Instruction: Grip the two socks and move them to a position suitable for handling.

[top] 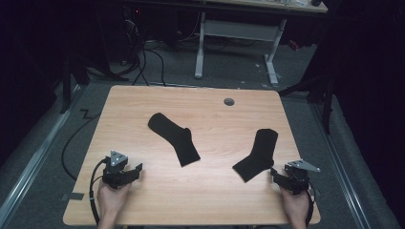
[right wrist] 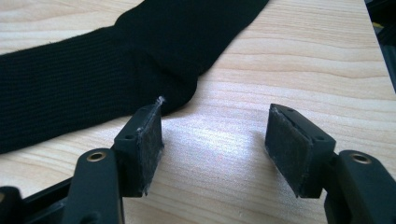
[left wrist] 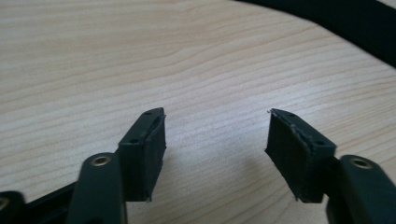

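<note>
The counter (top: 143, 102) is bare wood with wide free space toward its far edge and down the middle. Two black socks lie flat and apart: the left sock (top: 174, 138) mid-counter, the right sock (top: 257, 155) angled toward the near right corner, within easy reach. The right tool (top: 276, 174) rests just beside that sock's end, jaws wide, holding nothing. The left tool (top: 135, 170) sits near the front edge, open and empty.

No text, label, brand, number or sign can be read anywhere here.
</note>
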Demonstrator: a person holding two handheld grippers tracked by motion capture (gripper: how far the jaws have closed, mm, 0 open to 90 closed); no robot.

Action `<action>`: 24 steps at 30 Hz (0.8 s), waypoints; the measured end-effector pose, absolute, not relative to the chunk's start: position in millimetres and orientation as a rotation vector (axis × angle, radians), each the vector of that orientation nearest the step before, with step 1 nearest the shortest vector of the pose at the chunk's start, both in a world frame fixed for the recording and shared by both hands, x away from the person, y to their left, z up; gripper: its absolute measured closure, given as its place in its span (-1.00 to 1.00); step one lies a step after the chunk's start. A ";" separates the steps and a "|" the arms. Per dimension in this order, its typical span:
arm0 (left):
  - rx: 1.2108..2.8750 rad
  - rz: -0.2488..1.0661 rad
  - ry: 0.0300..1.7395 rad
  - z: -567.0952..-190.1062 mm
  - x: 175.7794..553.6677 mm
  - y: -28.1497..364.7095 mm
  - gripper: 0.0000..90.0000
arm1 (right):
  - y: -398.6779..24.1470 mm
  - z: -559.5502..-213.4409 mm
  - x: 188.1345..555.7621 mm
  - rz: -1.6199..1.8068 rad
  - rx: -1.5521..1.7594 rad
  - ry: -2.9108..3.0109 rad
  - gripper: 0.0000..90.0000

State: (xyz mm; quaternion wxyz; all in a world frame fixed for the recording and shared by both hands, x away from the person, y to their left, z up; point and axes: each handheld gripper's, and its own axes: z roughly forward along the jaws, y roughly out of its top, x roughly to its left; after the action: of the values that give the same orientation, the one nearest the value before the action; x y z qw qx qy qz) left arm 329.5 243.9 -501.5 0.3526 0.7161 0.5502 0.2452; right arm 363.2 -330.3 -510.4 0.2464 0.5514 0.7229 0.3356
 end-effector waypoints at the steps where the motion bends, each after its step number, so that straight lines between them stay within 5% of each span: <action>1: 1.849 0.637 1.418 -500.6 329.0 243.6 -0.11 | -330.3 -510.4 363.2 0.915 1.504 1.972 -0.18; 24: 1.845 0.587 1.361 -482.9 337.1 230.0 -0.02 | -331.0 -510.2 362.9 0.928 1.521 1.967 -0.18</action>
State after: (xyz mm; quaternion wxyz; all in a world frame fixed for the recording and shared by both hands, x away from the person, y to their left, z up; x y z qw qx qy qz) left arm 337.1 230.0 -482.9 0.3777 0.7218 0.5325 0.2296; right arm 362.9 -331.0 -510.2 0.2411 0.5561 0.7193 0.3394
